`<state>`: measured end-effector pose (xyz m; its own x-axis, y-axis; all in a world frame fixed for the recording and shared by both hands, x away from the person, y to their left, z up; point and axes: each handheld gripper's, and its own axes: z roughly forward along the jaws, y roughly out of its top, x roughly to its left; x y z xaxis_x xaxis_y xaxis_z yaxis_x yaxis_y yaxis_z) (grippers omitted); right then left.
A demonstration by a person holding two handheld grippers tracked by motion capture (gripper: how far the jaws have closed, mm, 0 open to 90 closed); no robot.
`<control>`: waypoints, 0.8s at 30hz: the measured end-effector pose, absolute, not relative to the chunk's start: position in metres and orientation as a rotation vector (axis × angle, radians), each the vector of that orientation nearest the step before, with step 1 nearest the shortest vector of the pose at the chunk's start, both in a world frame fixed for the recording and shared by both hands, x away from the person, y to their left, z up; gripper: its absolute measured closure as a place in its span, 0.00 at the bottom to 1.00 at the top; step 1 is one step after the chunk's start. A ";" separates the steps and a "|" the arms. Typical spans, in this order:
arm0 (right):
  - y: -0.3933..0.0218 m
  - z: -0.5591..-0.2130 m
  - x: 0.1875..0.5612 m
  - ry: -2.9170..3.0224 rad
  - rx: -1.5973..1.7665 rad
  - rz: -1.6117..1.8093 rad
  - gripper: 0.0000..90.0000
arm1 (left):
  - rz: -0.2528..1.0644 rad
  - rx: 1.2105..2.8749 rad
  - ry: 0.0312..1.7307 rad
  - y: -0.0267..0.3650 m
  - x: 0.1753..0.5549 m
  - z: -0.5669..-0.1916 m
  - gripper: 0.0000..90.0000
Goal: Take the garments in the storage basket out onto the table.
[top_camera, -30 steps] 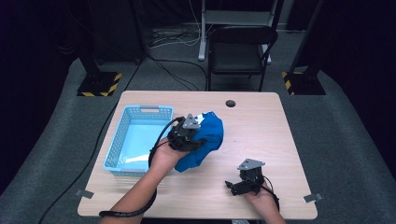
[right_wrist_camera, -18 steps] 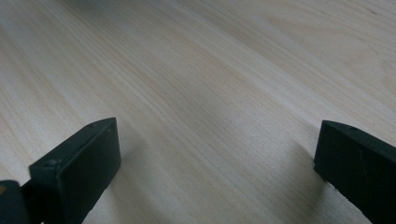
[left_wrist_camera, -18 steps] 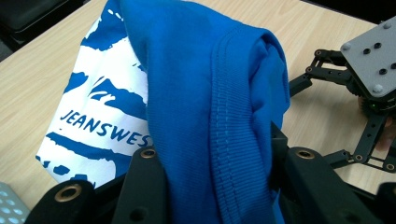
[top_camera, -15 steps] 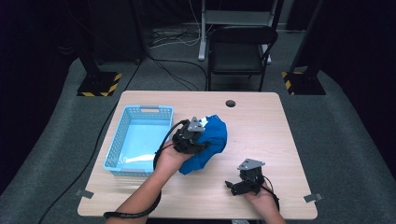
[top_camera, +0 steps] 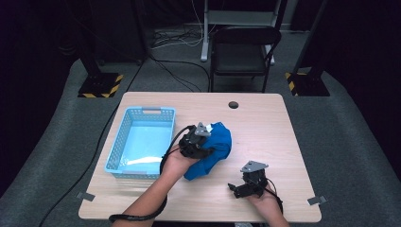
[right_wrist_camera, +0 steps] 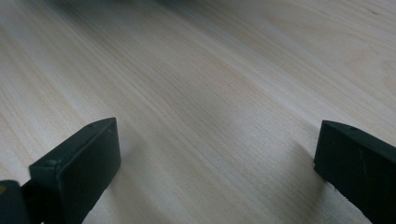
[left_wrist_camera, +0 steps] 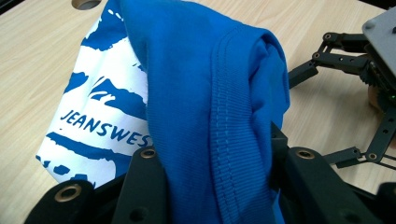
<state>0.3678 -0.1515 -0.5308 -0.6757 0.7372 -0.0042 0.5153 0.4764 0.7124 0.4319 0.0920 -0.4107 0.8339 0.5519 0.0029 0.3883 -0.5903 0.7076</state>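
Your table (top_camera: 265, 123) carries a basket (top_camera: 142, 142) at its left side. Just right of it, the blue shirt (top_camera: 215, 149) lies bunched mid-table, pinched in your left gripper (left_wrist_camera: 219, 186). Your right gripper (top_camera: 236, 187) rests near the front edge, jaws wide with nothing between them.

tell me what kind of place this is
Probably a studio or lab set up for recording: black curtains all round, a light wooden table on grey carpet, cables on the floor behind a black chair, and yellow-and-black striped stand bases.
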 end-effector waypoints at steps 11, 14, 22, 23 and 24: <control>-0.152 -0.531 0.368 2.417 1.060 1.009 0.00 | 0.260 2.294 0.694 0.087 0.435 -0.422 0.71; -0.152 -0.531 0.368 2.417 1.060 1.009 0.00 | 0.252 2.298 0.699 0.086 0.435 -0.425 0.71; -0.152 -0.531 0.368 2.417 1.060 1.009 0.00 | 0.228 2.308 0.719 0.086 0.438 -0.435 0.71; -0.152 -0.531 0.368 2.417 1.060 1.009 0.00 | 0.225 2.310 0.720 0.086 0.439 -0.436 0.71; -0.152 -0.531 0.368 2.417 1.061 1.009 0.00 | 0.225 2.310 0.720 0.086 0.439 -0.436 0.71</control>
